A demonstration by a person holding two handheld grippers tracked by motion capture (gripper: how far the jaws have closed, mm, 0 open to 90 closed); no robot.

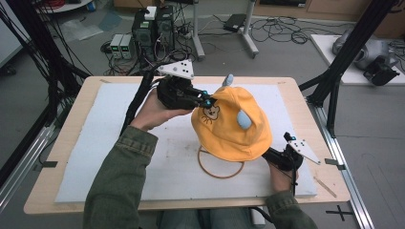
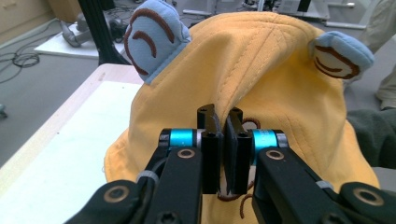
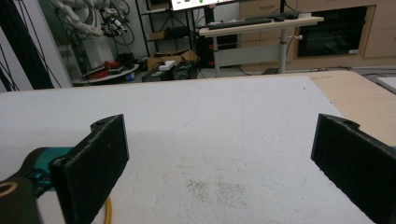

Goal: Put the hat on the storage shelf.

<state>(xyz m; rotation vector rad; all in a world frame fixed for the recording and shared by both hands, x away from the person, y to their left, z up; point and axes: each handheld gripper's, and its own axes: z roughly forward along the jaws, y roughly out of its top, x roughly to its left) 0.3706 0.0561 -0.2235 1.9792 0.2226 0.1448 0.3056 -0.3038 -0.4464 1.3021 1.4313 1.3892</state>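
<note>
On the white foam pad (image 1: 119,157) stood a soft yellow cloth hat (image 1: 234,126), dome-shaped, with two pale blue ears (image 2: 152,39) stitched in brown and a bear face toward the left gripper (image 1: 208,101). That gripper's jaws were clenched on a fold of its crown. Under its brim lay a thin orange ring (image 1: 217,172). Beside the brim, the right gripper (image 1: 274,155) was spread wide, grasping nothing.

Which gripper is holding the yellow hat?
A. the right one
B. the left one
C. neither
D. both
B: the left gripper is shut on the hat, pinching its cloth, while the right gripper is open over the white pad.
</note>
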